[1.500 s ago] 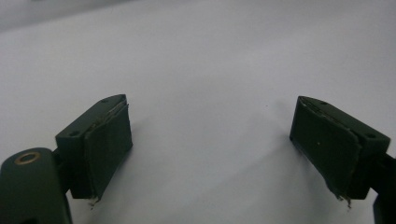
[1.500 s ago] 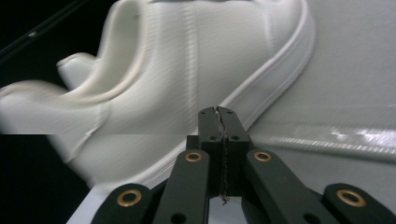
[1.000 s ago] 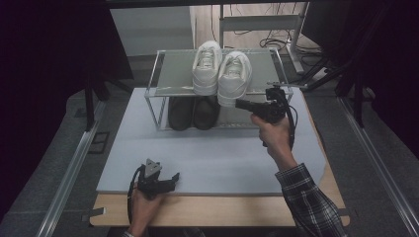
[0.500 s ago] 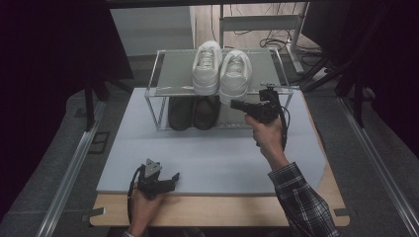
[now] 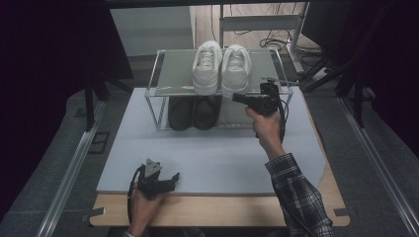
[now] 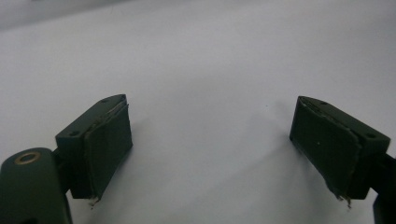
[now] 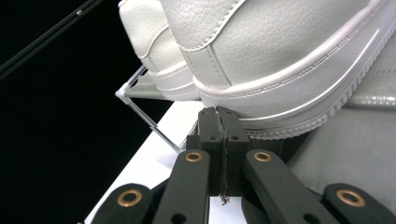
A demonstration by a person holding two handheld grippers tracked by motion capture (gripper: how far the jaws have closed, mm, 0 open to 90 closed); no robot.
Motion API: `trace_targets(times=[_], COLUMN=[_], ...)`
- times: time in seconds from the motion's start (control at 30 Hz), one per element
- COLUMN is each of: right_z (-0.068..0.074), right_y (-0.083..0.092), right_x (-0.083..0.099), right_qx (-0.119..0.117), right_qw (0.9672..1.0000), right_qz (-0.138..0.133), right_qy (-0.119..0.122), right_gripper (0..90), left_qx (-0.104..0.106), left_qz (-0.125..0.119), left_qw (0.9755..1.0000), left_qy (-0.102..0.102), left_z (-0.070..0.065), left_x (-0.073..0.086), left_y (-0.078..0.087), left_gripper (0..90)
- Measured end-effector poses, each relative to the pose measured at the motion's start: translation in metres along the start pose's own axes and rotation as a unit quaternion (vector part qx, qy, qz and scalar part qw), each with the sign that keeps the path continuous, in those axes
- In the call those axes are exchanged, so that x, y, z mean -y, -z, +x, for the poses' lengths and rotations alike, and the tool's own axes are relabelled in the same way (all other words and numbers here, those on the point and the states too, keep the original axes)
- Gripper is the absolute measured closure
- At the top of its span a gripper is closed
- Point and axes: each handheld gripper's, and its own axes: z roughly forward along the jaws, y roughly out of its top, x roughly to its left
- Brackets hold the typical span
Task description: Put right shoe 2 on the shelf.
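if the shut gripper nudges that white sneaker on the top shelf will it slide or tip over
The white sneaker probably slides rather than tips: its sole looks broad and flat on the shelf. The ribbed rubber edge may drag somewhat. The shut right gripper gives only a narrow contact, so the shoe might pivot.

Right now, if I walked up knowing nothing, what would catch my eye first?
Probably the white sneakers, side by side on the top shelf of a wire shoe rack, with dark shoes below. Next, the right hand-held gripper, jaws shut, at the near end of the right-hand sneaker. The left hand-held gripper rests open on the pale mat near the table's front.
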Motion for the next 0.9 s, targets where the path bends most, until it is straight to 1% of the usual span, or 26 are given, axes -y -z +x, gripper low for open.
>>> trace_targets(times=[0.03,0.13,0.23,0.33,0.53,0.6,0.8,0.9], right_z=[-0.001,-0.001,0.001,0.003,0.003,0.002,0.001,0.002], right_y=[-0.003,-0.007,-0.014,-0.018,-0.016,-0.016,-0.011,-0.008], right_x=[-0.002,-0.003,-0.005,-0.005,-0.004,-0.003,-0.001,-0.001], right_qx=[0.0,0.002,0.004,0.005,0.001,0.001,-0.006,-0.007], right_qw=[1.0,1.0,1.0,1.0,1.0,1.0,0.9999,0.9999], right_qz=[-0.001,0.001,0.002,0.003,0.004,0.009,0.009,0.01], right_qy=[-0.003,-0.002,-0.005,-0.003,-0.003,-0.003,-0.003,0.002], right_gripper=[89.7,89.7,89.6,89.6,89.2,86.3,82.4,79.1], left_qx=[0.0,0.0,0.0,0.0,0.0,0.0,0.0,0.0], left_qz=[0.0,0.0,0.0,0.0,0.0,0.0,0.0,0.0], left_qw=[1.0,1.0,1.0,1.0,1.0,1.0,1.0,1.0], left_qy=[0.0,0.0,0.0,0.0,0.0,0.0,0.0,0.0], left_z=[0.0,0.0,0.0,0.0,0.0,0.0,0.0,0.0], left_x=[0.0,0.0,0.0,0.0,0.0,0.0,0.0,0.0], left_y=[0.0,0.0,0.0,0.0,0.0,0.0,0.0,0.0], left_gripper=[12.3,12.3,12.3,12.3,12.3,12.3,12.3,12.3])
